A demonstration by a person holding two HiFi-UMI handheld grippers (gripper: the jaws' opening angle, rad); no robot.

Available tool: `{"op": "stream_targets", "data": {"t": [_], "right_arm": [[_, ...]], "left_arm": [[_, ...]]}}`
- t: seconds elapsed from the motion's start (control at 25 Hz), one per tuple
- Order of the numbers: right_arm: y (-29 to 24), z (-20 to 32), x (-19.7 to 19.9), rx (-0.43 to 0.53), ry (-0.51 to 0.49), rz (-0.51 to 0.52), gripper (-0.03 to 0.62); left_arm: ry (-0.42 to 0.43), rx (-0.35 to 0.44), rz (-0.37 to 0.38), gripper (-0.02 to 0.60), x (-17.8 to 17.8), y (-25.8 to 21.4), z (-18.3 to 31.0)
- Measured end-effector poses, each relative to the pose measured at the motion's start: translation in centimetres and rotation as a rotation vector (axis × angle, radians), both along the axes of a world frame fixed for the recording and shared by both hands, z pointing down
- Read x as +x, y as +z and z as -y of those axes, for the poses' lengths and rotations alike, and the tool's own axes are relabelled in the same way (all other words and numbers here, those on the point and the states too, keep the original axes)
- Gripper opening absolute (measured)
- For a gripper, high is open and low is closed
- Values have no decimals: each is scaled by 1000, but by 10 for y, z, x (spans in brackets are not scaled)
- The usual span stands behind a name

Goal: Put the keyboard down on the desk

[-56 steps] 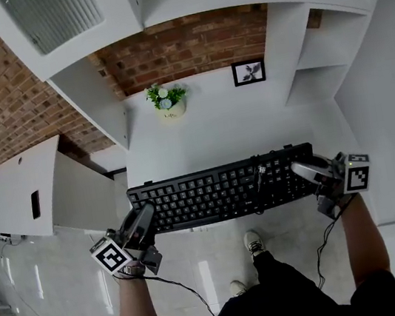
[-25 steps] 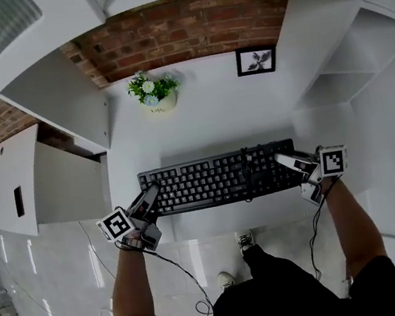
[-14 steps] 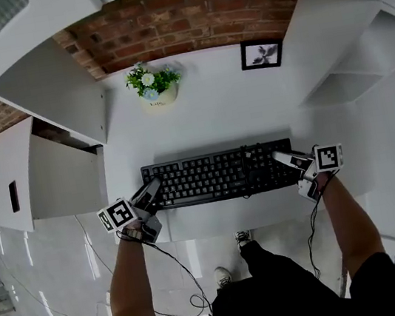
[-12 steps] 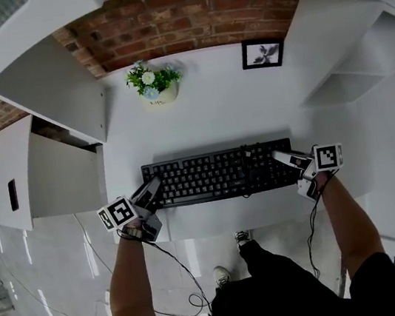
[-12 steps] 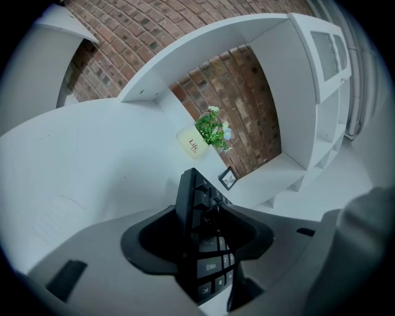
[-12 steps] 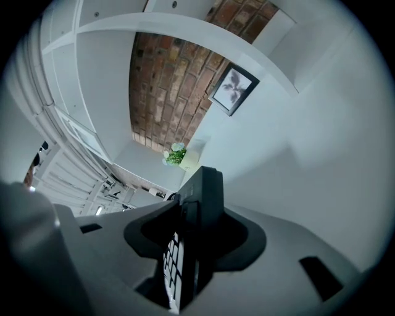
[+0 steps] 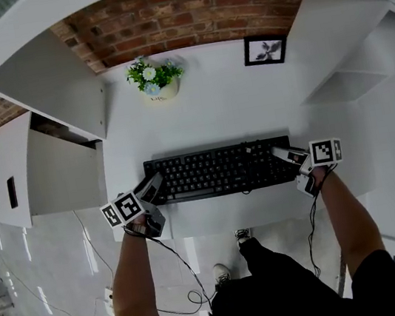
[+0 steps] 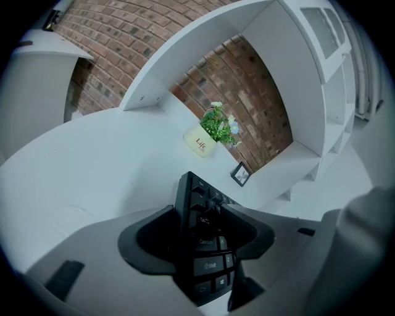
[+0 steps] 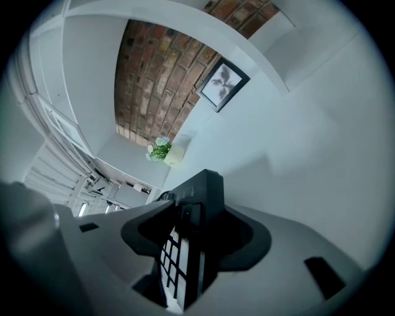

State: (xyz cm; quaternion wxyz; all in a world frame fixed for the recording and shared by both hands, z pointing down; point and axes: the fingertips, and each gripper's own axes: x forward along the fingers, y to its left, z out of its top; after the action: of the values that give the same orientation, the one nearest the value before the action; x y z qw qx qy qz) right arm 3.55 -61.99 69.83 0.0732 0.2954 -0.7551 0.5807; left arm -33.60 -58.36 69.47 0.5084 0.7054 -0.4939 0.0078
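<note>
The black keyboard (image 7: 218, 170) lies flat on the white desk (image 7: 212, 110), near its front edge. My left gripper (image 7: 153, 185) is at its left end and my right gripper (image 7: 285, 155) at its right end. In the left gripper view the keyboard's end (image 8: 210, 265) sits between the jaws of the left gripper (image 8: 197, 237), which have just been opening, with dark gaps beside it. The right gripper view shows the right end (image 9: 197, 191) inside the right gripper (image 9: 194, 237); its jaws have also just been opening and stand off the keyboard.
A potted plant (image 7: 153, 78) and a small picture frame (image 7: 265, 50) stand at the back of the desk against the brick wall. A white cabinet (image 7: 5, 171) is to the left, shelves (image 7: 360, 51) to the right. A thin cable (image 7: 248, 154) crosses the keyboard.
The keyboard has come down from over the desk's front edge and now rests on the desk. Both grippers sank with it and stay at its ends.
</note>
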Motion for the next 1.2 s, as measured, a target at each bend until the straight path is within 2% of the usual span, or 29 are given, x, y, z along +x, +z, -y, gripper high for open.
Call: {"op": "stream_targets", "data": {"t": [0.48,0.84,1.04,1.2], "right_arm": [[8,3,4,20,6,-187,247],[12,4,8,44,3,-296,261],[16,6,11,100,6,-425,268],[13,6,13,165,1,-528,270]], "left_arm": [[-35,-37,182,250,-6,6,-3],[18,3,347,250,-4,5,0],[24,21,398,250,-5,3,0],[11,62,475,248,-10,-4,-2]]}}
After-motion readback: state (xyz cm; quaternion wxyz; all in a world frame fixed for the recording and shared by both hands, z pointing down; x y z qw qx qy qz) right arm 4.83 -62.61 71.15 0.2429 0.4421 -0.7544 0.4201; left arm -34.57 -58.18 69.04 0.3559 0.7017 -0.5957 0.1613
